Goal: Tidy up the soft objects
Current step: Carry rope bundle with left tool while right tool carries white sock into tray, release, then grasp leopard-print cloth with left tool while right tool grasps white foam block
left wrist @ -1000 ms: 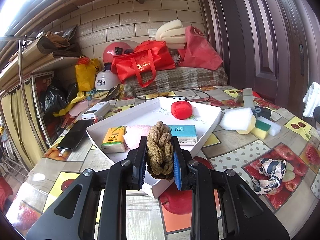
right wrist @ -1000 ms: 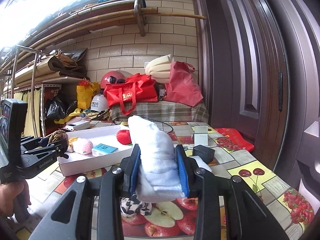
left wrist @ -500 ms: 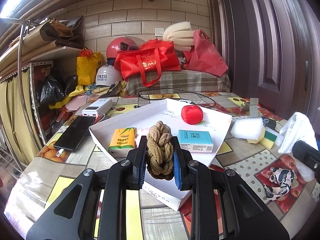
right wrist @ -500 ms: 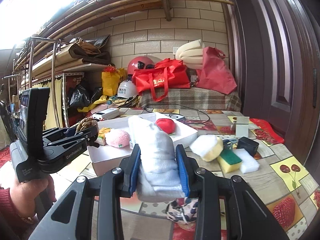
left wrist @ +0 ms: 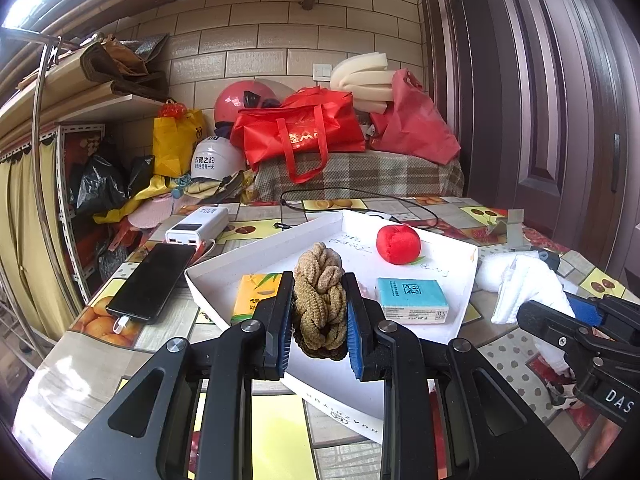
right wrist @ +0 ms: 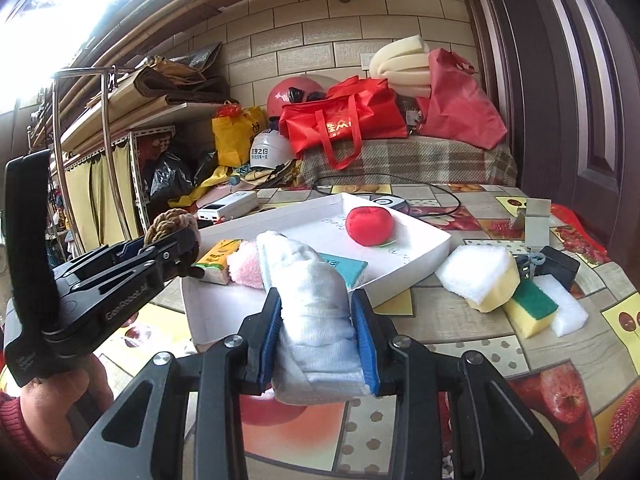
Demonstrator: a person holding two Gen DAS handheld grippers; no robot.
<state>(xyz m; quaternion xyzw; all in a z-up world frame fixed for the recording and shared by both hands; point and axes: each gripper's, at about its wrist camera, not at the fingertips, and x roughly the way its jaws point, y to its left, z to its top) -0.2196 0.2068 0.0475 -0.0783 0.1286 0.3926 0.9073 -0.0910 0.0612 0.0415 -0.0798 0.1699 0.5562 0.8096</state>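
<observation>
Braided item: a tan braided rope-like soft knot stands upright in the lower centre of the left wrist view, above the near edge of the tray.
Left tool: the left tool is clamped on the knot, blue pads pressing both its sides; it also shows at the left edge of the right wrist view.
White cloth: a folded white terry cloth sits in the lower centre of the right wrist view, just short of the tray's near wall.
Right tool: the right tool is closed on the cloth, which bulges above its pads; in the left wrist view it enters from the lower right.
Tray: a shallow white cardboard tray lies mid-frame on the desk.
Tray contents: a round red fabric ball towards the far side, a teal tissue pack near the right wall, a yellow-orange tissue pack on the left, a pink fluffy puff beside it.
Right of tray: a white and yellow sponge and a green-topped yellow sponge touch each other.
Desk: a fruit-patterned desk carries it all.
Left of tray: a black phone and a white power bank.
</observation>
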